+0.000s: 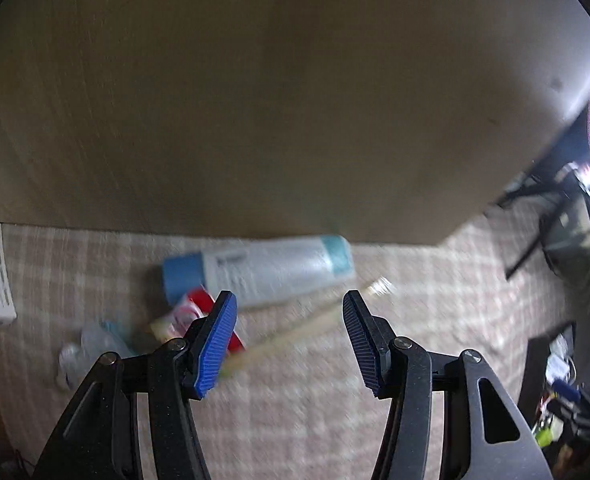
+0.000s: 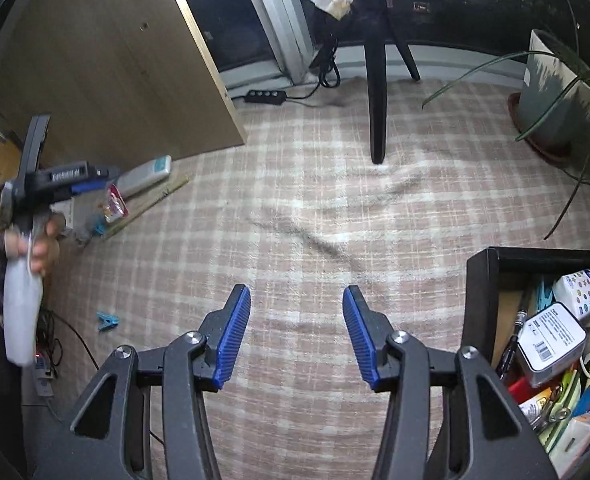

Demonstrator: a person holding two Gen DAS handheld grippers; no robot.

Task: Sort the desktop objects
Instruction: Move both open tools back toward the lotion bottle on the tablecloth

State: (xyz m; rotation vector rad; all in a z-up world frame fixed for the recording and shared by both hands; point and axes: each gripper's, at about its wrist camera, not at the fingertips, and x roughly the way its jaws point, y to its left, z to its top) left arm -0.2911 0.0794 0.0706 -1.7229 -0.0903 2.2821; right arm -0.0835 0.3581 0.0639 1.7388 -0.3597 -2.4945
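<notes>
Below the left gripper (image 1: 289,338): jaws apart, nothing between the blue pads (image 1: 217,346), aimed steeply down at the checked carpet (image 1: 295,420). Just ahead, against the foot of a wooden cabinet (image 1: 255,100): white tube with blue cap (image 1: 261,270), lying flat; red packet (image 1: 199,312) touching its near side; pale stick (image 1: 295,332) slanting across the gap between the fingers; all blurred. Under the right gripper (image 2: 297,334): jaws likewise apart and empty, over bare carpet. At far right: black box (image 2: 481,308), crowded with sorted items. At left: blue clothespin (image 2: 109,321) lying alone on the carpet, well apart from the tube.
</notes>
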